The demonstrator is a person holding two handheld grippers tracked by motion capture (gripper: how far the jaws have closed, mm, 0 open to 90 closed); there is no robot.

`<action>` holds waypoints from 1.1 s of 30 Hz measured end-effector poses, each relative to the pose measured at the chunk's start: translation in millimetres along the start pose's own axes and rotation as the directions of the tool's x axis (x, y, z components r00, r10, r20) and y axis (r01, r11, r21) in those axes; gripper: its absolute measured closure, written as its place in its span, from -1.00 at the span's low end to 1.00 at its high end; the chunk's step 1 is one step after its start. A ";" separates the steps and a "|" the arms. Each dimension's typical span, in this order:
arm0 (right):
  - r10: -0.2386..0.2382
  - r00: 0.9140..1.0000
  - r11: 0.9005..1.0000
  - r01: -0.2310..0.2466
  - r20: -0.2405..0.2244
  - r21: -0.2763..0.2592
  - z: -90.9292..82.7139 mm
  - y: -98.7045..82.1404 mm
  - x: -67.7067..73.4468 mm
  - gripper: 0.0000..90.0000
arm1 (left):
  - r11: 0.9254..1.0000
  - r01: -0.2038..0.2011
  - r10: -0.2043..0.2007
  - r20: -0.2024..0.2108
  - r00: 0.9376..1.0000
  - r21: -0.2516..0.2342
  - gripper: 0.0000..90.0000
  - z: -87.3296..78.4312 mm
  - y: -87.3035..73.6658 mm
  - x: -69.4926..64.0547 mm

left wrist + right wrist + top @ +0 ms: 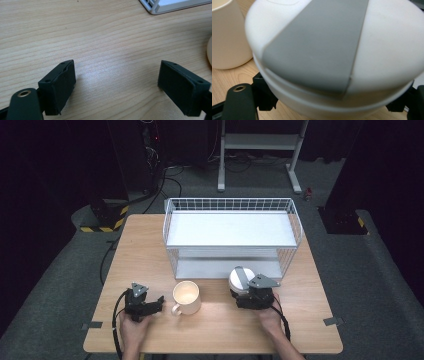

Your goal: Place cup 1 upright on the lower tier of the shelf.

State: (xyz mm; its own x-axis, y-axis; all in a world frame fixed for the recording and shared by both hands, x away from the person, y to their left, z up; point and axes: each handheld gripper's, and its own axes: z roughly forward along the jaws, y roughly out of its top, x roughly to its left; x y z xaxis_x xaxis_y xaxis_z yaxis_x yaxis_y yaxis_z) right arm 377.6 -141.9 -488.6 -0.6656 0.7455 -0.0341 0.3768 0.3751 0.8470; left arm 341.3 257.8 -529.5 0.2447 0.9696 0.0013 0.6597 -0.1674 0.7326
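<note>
1. The wooden table [150, 240] was the biggest thing. Its top was flat and smooth, with pale wavy lines in the wood.
2. A white wire rack [232, 237] stood at the back of the table. It had thin wire sides and two flat white shelves, and both shelves looked bare.
3. A cream mug [186, 297] stood in front of the rack, between the two grippers. It was round with a loop handle and looked empty. It is probably hard and could break if it fell.
4. A white round container [241, 281] with a grey stripe across its lid sat just in front of the rack, to the right of the mug. It looked smooth and shiny, so it may be slippery. The low sides, under the lid rim, look like the best place to hold it.
5. The right gripper [255, 296] had its black jaws on both sides of the container [332, 57], squeezing it.
6. The left gripper [144, 304] sat near the mug's handle. Its jaws were wide apart over bare wood, holding nothing.
</note>
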 end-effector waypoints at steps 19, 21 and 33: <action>0.057 0.998 0.998 -0.057 0.031 -0.004 -6.1 9.8 -18.9 -0.59 | 1.000 0.000 0.000 0.000 1.000 0.000 -0.67 0.0 0.0 0.0; 0.062 0.997 0.998 -0.062 0.033 -0.001 -6.6 11.0 -21.0 -0.59 | 1.000 0.000 0.000 0.000 1.000 0.000 -0.67 0.0 0.0 0.0; 0.083 0.995 0.997 -0.083 0.054 0.002 -7.6 21.1 -33.4 -0.59 | 1.000 0.001 -0.001 0.000 1.000 0.000 -0.67 0.0 0.0 0.0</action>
State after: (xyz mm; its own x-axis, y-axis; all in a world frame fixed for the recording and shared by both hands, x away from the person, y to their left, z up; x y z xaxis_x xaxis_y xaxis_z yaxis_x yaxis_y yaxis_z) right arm 402.9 -163.1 -465.5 -0.5961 0.8029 0.0077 0.4319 0.3125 0.8461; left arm 341.2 257.9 -529.5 0.2444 0.9697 0.0005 0.6596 -0.1666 0.7329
